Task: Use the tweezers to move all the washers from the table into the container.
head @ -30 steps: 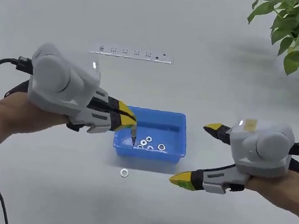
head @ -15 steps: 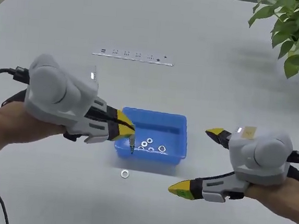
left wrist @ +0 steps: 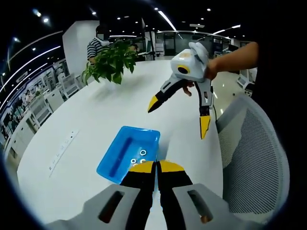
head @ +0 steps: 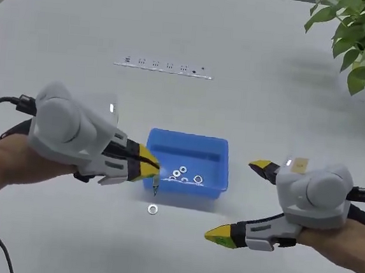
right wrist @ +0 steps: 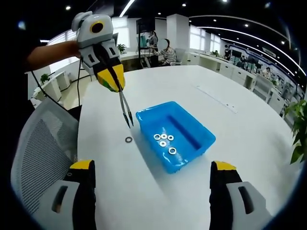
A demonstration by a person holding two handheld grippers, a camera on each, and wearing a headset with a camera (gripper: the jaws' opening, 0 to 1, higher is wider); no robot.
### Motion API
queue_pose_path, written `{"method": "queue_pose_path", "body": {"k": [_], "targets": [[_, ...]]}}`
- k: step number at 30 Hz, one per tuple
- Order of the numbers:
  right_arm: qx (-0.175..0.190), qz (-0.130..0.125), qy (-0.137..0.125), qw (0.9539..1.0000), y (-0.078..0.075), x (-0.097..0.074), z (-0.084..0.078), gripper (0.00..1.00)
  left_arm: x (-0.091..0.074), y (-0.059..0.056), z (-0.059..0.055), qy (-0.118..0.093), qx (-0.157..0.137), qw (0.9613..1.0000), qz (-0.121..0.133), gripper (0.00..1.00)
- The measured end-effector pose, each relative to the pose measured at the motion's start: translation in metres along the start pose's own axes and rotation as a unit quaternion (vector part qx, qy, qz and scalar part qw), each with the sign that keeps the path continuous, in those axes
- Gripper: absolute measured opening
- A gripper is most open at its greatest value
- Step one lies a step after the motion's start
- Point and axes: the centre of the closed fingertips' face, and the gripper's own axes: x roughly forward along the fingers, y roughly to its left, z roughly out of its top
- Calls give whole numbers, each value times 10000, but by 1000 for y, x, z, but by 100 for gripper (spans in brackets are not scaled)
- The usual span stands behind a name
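Observation:
My left gripper [head: 149, 167] is shut on thin metal tweezers [head: 155, 184]. Their tips hang just outside the front left corner of the blue container [head: 216, 157], a little above a lone washer [head: 153, 209] on the white table. Several washers [head: 182, 173] lie inside the container. In the right gripper view the tweezers [right wrist: 125, 111] point down near that washer [right wrist: 128, 139], beside the container [right wrist: 192, 125]. My right gripper [head: 237, 200] stands open and holds nothing, to the right of the container. In the left gripper view, the shut jaws meet in front of the container [left wrist: 120, 160].
A white power strip [head: 163, 66] lies farther back on the table. A leafy plant [head: 364, 37] fills the far right corner. A black cable [head: 0, 103] trails from the left gripper. A mesh chair [right wrist: 38, 158] stands at the table's near edge.
My left gripper has drawn the tweezers back out of the container and lower, toward the loose washer. The right gripper has stayed open and barely shifted.

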Motion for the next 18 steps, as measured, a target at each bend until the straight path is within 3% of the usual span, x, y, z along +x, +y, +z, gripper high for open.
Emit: {"method": "queue_pose_path", "body": {"k": [18], "targets": [[6, 83, 51, 10000, 7, 2, -5, 100, 14, -8, -24, 160, -95, 9998, -89, 5]]}}
